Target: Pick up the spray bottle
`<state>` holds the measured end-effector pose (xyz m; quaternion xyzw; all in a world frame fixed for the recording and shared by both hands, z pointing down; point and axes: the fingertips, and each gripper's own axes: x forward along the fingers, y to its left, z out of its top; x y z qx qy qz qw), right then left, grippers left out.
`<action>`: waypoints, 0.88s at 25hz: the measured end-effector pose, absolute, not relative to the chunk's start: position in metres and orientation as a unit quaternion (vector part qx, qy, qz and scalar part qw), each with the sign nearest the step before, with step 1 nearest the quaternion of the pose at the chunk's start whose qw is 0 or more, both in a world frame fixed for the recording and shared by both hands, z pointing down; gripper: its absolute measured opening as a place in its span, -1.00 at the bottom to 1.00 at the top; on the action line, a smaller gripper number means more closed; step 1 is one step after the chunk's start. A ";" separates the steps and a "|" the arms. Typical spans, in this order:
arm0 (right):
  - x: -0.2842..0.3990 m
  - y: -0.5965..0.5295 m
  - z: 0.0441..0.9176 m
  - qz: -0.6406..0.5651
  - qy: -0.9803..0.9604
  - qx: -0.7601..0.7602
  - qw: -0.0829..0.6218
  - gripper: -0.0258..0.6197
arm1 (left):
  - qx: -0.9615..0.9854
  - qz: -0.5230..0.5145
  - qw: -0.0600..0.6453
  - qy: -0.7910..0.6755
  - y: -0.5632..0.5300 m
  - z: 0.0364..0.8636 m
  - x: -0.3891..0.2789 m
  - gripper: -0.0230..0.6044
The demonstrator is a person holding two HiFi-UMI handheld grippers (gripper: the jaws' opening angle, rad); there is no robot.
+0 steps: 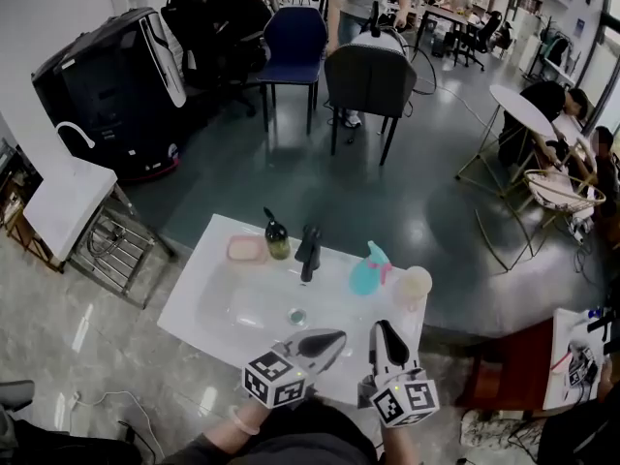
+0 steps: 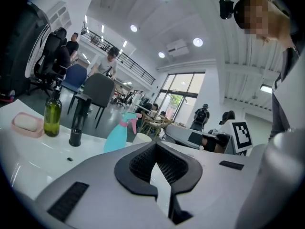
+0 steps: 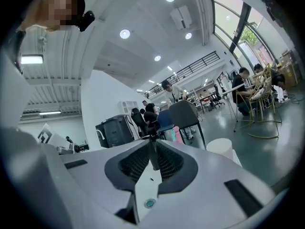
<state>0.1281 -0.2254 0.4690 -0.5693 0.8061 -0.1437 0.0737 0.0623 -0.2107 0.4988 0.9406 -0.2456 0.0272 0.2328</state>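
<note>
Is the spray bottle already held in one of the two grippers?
No, the spray bottle stands on the white counter beside the cup, while the left gripper and right gripper are shut and empty.

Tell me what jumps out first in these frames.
A teal spray bottle with a pink trigger stands out on the right side of the white sink, between the black faucet and a pale cup. The left gripper and right gripper hover shut and empty at its near edge.

Pink soap dish [image 1: 245,249], green bottle [image 1: 277,238], black faucet [image 1: 309,251] and pale cup [image 1: 415,284] along the white sink's [image 1: 192,310] back edge.
</note>
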 end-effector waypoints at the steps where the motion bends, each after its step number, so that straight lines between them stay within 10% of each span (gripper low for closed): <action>1: 0.129 -0.229 0.465 -0.141 0.805 -0.571 0.075 -0.89 | 0.941 0.028 0.232 -0.245 -0.215 0.497 0.064 -0.91; 13: 0.141 -0.269 0.448 -0.135 0.780 -0.609 0.058 -0.87 | 0.944 0.030 0.218 -0.246 -0.271 0.472 0.072 -0.91; 16: 0.139 -0.280 0.459 -0.133 0.779 -0.612 0.034 -0.42 | 0.941 0.035 0.224 -0.252 -0.280 0.478 0.071 -0.91; 22: 0.135 -0.302 0.488 -0.138 0.773 -0.619 -0.004 -0.17 | 0.934 0.052 0.232 -0.266 -0.294 0.499 0.073 -0.91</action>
